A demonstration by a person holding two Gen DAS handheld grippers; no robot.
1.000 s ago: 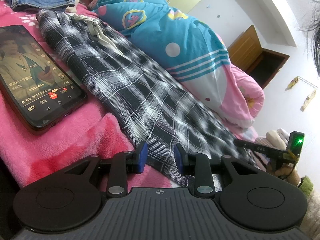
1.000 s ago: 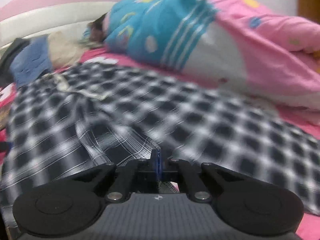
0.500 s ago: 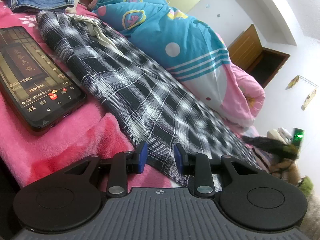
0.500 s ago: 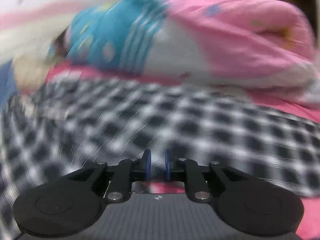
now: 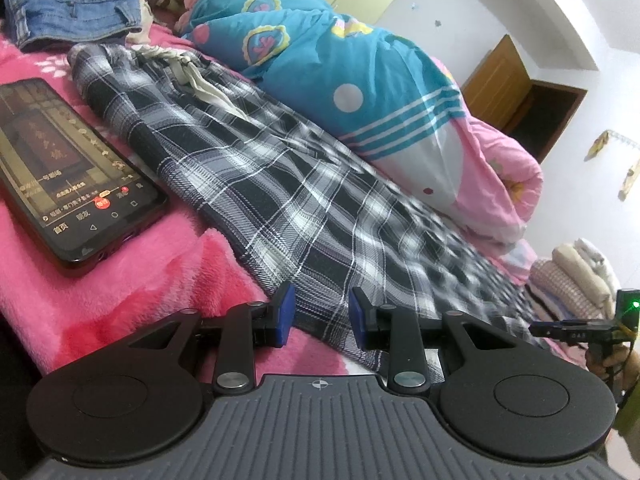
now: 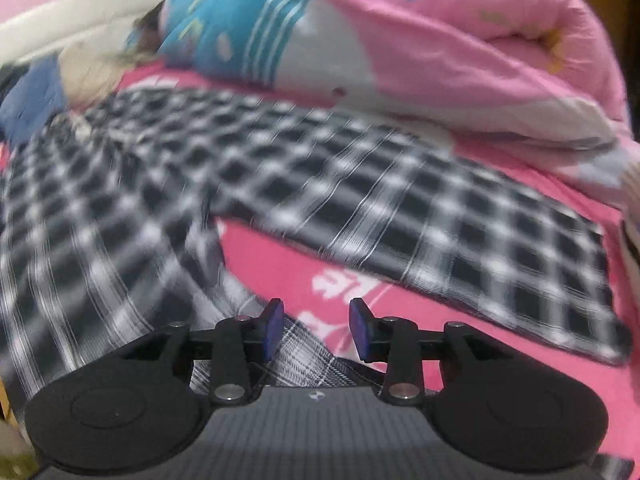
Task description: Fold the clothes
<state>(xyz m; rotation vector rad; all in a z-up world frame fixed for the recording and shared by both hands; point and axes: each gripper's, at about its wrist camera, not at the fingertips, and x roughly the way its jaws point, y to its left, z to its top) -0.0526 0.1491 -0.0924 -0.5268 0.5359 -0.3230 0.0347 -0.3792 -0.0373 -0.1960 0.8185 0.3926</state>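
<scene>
Black-and-white plaid trousers (image 5: 280,184) lie stretched out on a pink blanket (image 5: 132,280), their drawstring waist at the far left. My left gripper (image 5: 322,316) is open just over the trousers' near edge, with nothing pinched between its blue pads. In the blurred right wrist view the plaid trousers (image 6: 440,208) spread into two legs with pink blanket (image 6: 288,264) between them. My right gripper (image 6: 316,328) hovers over that gap; its jaws are opening and hold nothing. The right gripper (image 5: 576,330) also shows at the far right edge of the left wrist view.
A phone (image 5: 68,176) with a lit screen lies on the blanket left of the trousers. Folded jeans (image 5: 72,0) sit beyond the waist. A rolled blue and pink quilt (image 5: 360,80) runs along the far side. Folded clothes (image 5: 576,276) are stacked at the right.
My right gripper went from shut on plaid cloth to open, let the cloth go, and swept right along the trousers. The left gripper stayed put.
</scene>
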